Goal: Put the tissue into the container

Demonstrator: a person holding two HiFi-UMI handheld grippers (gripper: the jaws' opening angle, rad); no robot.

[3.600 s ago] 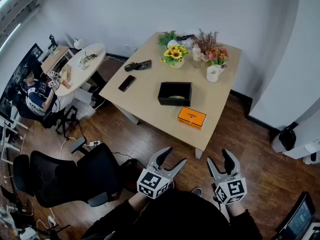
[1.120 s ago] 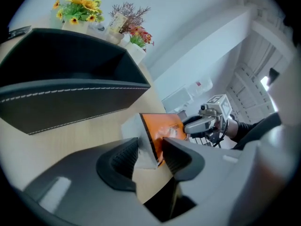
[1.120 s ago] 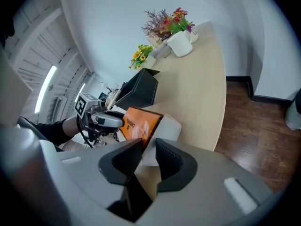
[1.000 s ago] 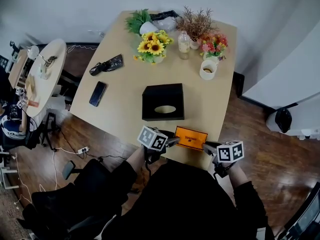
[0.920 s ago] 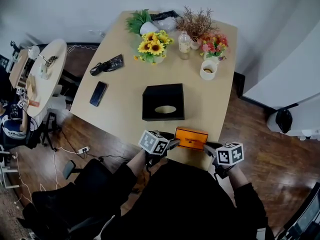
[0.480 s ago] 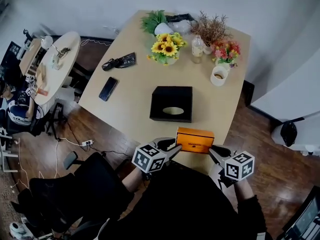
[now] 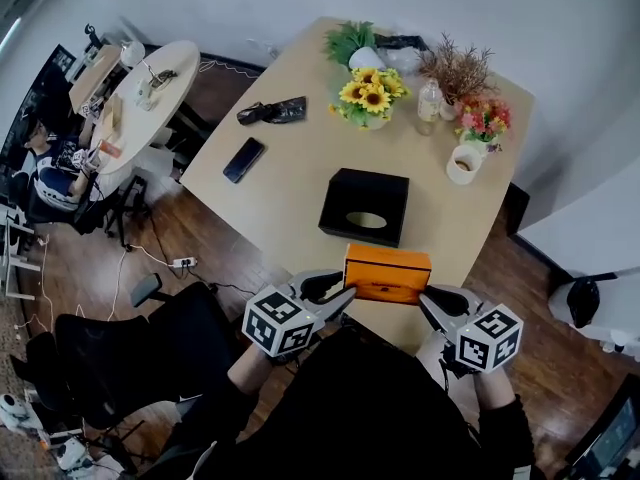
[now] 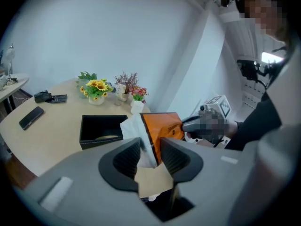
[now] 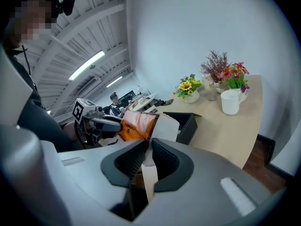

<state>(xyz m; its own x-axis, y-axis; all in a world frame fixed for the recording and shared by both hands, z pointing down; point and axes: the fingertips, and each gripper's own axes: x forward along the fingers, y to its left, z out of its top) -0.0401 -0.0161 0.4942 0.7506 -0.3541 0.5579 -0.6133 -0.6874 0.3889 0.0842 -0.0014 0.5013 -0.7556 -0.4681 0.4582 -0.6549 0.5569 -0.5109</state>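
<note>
An orange tissue pack (image 7: 387, 273) hangs in the air over the near edge of the wooden table (image 7: 290, 168), held from both ends. My left gripper (image 7: 340, 294) is shut on its left end; in the left gripper view the jaws pinch the pack's white end flap (image 8: 135, 131) beside the orange side (image 8: 164, 125). My right gripper (image 7: 429, 302) is shut on the right end, its pads (image 9: 162, 157) clamping a white flap (image 9: 165, 126). The black container (image 7: 340, 204) with an oval opening sits on the table just beyond the pack, also in the left gripper view (image 8: 94, 142) and the right gripper view (image 9: 189, 125).
Sunflowers (image 7: 368, 96), other flower pots (image 7: 480, 120), a bottle (image 7: 429, 100) and a white mug (image 7: 463, 165) stand at the table's far side. A phone (image 7: 244, 159) and a dark object (image 7: 272, 112) lie at left. A black chair (image 7: 130, 353) stands near left; a round side table (image 7: 140, 88) further off.
Both grippers have risen with the orange pack between them, lifting it off the table's near edge. The head view has shifted, so the table sits further right.
</note>
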